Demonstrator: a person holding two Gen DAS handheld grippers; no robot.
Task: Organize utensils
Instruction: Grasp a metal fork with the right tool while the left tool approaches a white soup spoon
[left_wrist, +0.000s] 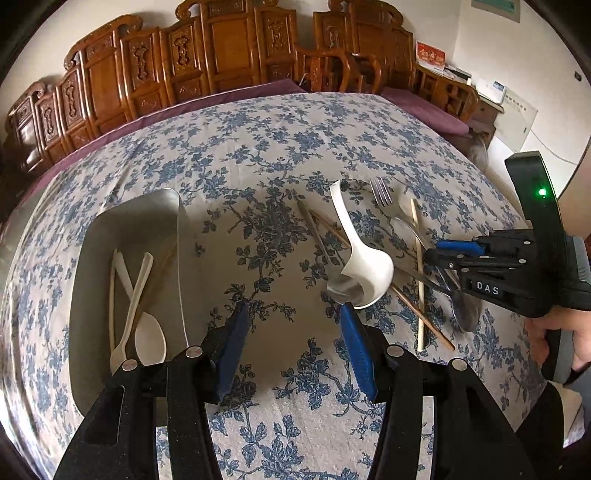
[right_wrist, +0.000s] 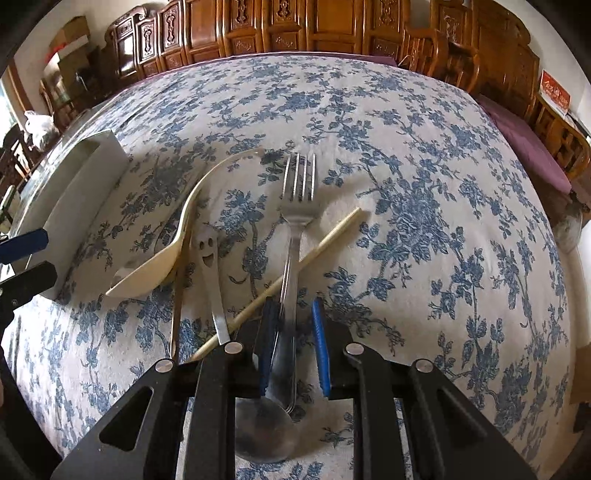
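A loose heap of utensils lies on the flowered tablecloth: a white ceramic spoon (left_wrist: 365, 266), a metal fork (right_wrist: 299, 192), a pale chopstick (right_wrist: 325, 236), a smiley-faced metal handle (right_wrist: 207, 251) and a metal spoon (right_wrist: 262, 432). My right gripper (right_wrist: 293, 306) points down over the heap. Its blue pads straddle the fork's handle, and a gap shows at the right pad. My left gripper (left_wrist: 291, 310) stands open over bare cloth, just left of the ceramic spoon's bowl. A metal tray (left_wrist: 173, 221) at the left holds white plastic spoons (left_wrist: 147, 332) and chopsticks.
Carved wooden chairs line the table's far side. Purple cloth shows under the flowered cloth at the far edge. A hand holds the right gripper's body (left_wrist: 554, 332) at the right edge. Bare cloth stretches behind the utensils and to their right.
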